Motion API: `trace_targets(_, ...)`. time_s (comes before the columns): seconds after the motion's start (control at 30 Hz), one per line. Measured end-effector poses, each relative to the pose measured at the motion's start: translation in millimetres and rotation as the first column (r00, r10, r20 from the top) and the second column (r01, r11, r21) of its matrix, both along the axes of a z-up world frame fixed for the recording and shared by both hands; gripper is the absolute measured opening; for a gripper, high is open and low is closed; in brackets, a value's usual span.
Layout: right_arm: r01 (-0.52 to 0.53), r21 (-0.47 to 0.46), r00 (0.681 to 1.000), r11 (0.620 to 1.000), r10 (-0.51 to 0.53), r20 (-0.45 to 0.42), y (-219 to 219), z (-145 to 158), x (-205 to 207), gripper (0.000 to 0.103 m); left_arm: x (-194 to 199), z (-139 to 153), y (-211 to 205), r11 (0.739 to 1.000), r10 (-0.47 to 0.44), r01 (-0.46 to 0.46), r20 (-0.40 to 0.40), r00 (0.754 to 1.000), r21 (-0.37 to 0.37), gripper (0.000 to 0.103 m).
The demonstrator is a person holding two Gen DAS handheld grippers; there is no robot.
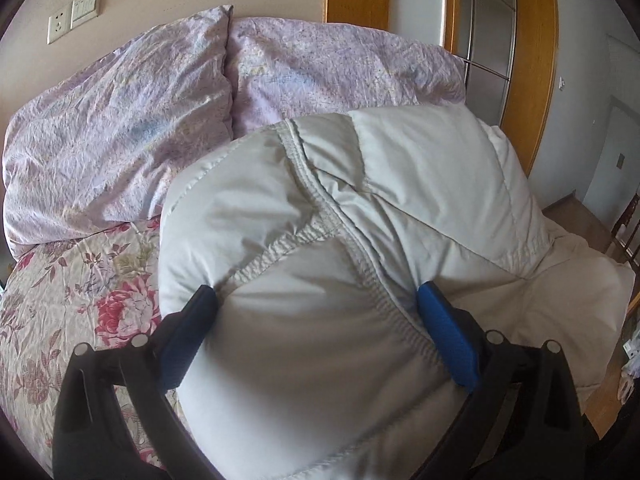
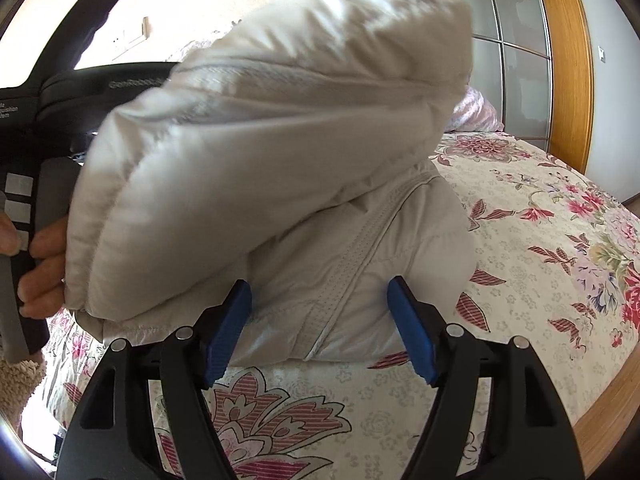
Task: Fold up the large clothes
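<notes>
A puffy white down jacket [image 1: 320,240] lies bunched on the floral bed [image 1: 60,300]. My left gripper [image 1: 316,300] has its blue pads wide apart with a thick fold of the jacket bulging between them; the pads press its sides. In the right wrist view the jacket [image 2: 260,140] is partly lifted, one padded part raised over the rest. My right gripper [image 2: 320,292] is open at the jacket's near edge, with the fabric between its fingers. The left gripper's black body [image 2: 60,92] and the hand holding it show at the left.
A crumpled lilac duvet [image 1: 160,100] is heaped at the head of the bed. A wall with sockets [image 1: 72,12] is behind it. A wooden-framed glass door [image 2: 520,60] stands at the right. The floral sheet [image 2: 560,260] extends to the right, with the wooden floor [image 2: 608,408] beyond its edge.
</notes>
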State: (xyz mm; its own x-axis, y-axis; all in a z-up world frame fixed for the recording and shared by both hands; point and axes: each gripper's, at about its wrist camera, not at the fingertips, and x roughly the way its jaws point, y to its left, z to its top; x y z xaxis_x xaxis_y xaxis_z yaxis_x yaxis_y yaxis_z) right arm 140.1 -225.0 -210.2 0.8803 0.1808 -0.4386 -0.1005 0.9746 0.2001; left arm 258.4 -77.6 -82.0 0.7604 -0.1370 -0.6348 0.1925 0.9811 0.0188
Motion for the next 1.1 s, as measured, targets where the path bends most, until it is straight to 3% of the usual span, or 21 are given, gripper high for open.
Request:
trace_targets(0.13,-0.002,-0.025,1.000,1.000,0.002,0.007,3.0,-1.4,-3.0,0.073,-1.9,-16.8,-12.7,0.997,-0.034,0.032,0.025,0.999,0.065,0.100)
trace_targets(0.33,-0.038,0.018,0.999,0.999,0.038,0.010,-9.7,6.8,-25.2,0.073,-7.4,-12.1,-9.5,0.998,-0.029,0.025,0.054,0.998,0.065,0.100)
trace_targets(0.57,-0.117,0.011,0.979,0.993,0.113,0.172,-21.3,75.5,-53.6,0.073,-13.5,19.5,23.8,1.000,0.010,-0.008,0.058,0.998,-0.026,0.101)
trace_targets(0.7,-0.175,-0.010,0.960,0.985,0.173,0.219,-6.9,120.5,-34.1,0.072,-9.7,29.8,44.0,0.997,0.070,-0.069,0.082,0.994,-0.015,0.101)
trace_targets(0.9,-0.236,0.006,0.957,0.972,0.231,0.172,26.5,177.7,34.9,0.061,0.9,29.2,57.7,0.993,0.118,-0.119,0.073,0.990,0.007,0.101)
trace_targets(1.1,-0.188,-0.065,0.974,0.980,0.195,0.118,48.5,190.4,84.8,0.048,8.4,28.1,62.5,0.992,0.123,-0.123,0.067,0.990,0.005,0.101)
